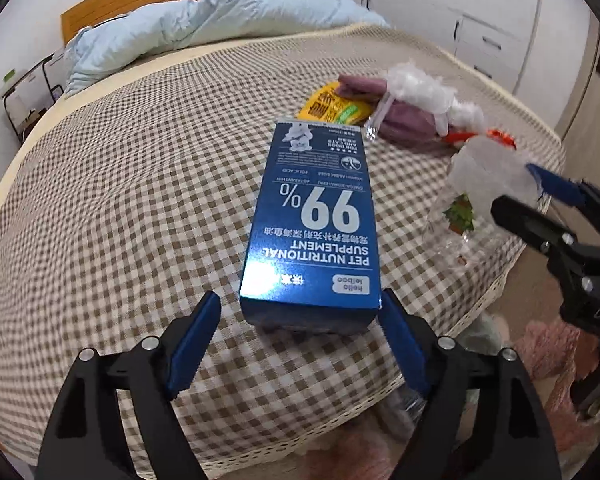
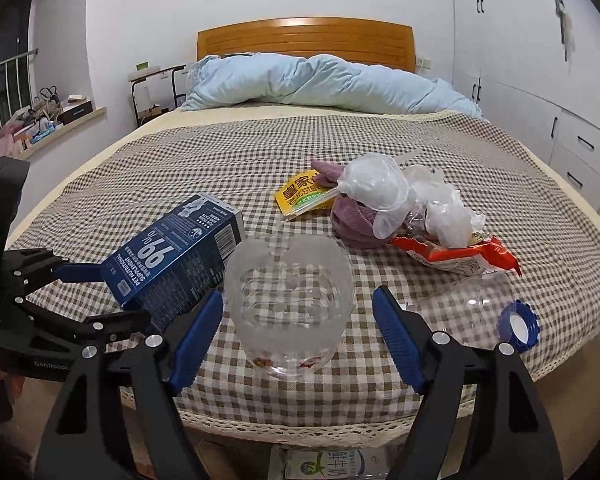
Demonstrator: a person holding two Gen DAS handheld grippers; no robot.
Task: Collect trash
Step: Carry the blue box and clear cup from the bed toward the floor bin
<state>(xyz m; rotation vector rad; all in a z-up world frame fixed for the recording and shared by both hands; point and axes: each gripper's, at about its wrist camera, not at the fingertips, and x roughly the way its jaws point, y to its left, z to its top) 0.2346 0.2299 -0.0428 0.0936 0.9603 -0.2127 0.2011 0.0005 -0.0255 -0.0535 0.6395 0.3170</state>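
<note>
Collecting from: a bed (image 2: 180, 152) under a brown-and-cream checked cover, with rubbish strewn over its near end
Left gripper (image 1: 300, 344): released, its blue fingers spread either side of the near end of the blue box; the right pad looks to be just at the box corner, the left pad stands apart from it
Blue box (image 1: 316, 220): a pet supplement carton lying flat on the cover, long axis running from near to far, left of the other rubbish
Right gripper (image 2: 298, 332): released, fingers wide around the clear plastic cup with gaps on both sides
Clear plastic cup (image 2: 288, 300): lying at the near edge of the bed, mouth turned towards the far end
Clear bottle with blue cap (image 2: 518, 326): lying just right of the cup
Far heap: yellow packet (image 2: 300, 196), purple cloth (image 2: 352, 220), crumpled clear plastic (image 2: 384, 192), red wrapper (image 2: 460, 256)
Head of bed: pale blue duvet (image 2: 320, 80) bunched against a wooden headboard (image 2: 304, 36)
</note>
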